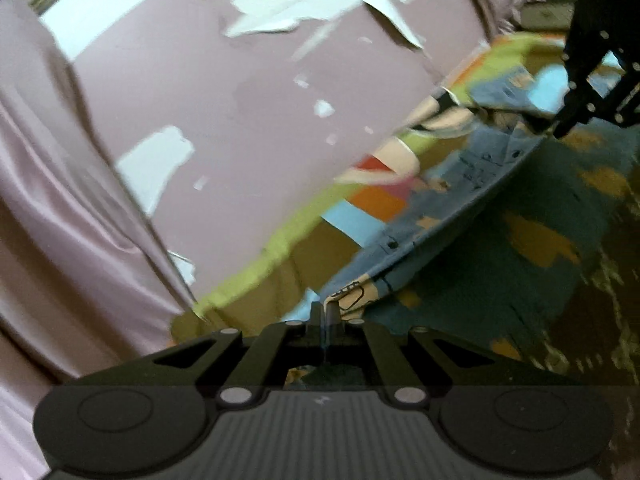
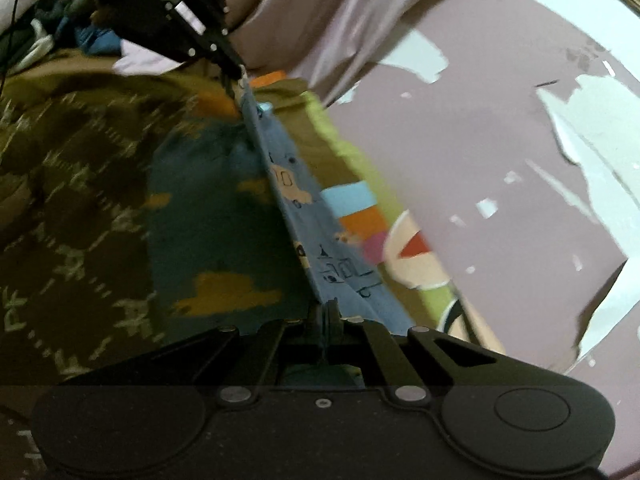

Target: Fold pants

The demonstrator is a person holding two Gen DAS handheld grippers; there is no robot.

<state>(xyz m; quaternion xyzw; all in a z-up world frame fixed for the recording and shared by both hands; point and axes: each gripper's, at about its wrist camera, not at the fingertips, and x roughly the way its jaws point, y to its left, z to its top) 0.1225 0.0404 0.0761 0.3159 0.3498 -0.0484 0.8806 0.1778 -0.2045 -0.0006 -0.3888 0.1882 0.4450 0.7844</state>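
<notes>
Left wrist view shows both grippers, left gripper [image 1: 325,310] and right gripper [image 2: 327,312], pinching the blue pants [image 1: 460,184] taut mid-fold (frames blurred); next, probably lay the edge down evenly.

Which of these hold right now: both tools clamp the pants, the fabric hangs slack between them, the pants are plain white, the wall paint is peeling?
1. Both tools are shut on the pants. True: the left tool and the right tool each pinch an edge of the blue printed pants.
2. The fabric hangs slack between them. False: the edge runs taut from one tool to the other.
3. The pants are plain white. False: they are blue with cartoon prints.
4. The wall paint is peeling. True: the pink wall shows white patches.
</notes>
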